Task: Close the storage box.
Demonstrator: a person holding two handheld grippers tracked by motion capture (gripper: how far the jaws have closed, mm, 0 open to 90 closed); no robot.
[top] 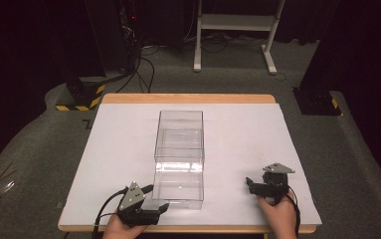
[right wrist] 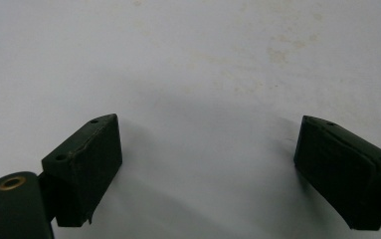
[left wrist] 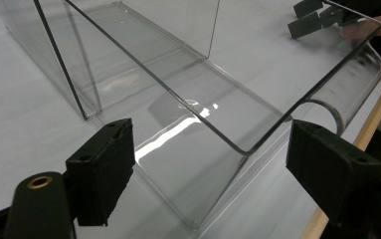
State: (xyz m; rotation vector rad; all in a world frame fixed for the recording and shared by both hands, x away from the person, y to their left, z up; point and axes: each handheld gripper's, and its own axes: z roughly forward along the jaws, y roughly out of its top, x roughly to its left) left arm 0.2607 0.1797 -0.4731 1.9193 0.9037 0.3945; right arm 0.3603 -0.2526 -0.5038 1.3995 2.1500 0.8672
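Two grippers sit low in the high view, and we see both with their jaws spread wide. Our left gripper (top: 154,198), at the lower left of centre, is at the near left corner of the clear box (top: 179,159); in the left gripper view its black pads (left wrist: 101,169) flank the rounded corner of the open end (left wrist: 213,164) without clamping it, and we cannot tell whether either pad touches the plastic. Our right gripper (top: 250,183), at the lower right, is well apart from the box, and in the right gripper view its blocky matte pads (right wrist: 86,162) frame bare white table (right wrist: 198,74). That box is glossy transparent plastic, long and rectangular, lying along the middle of the smooth white tabletop, which has a wooden edge (top: 188,98).
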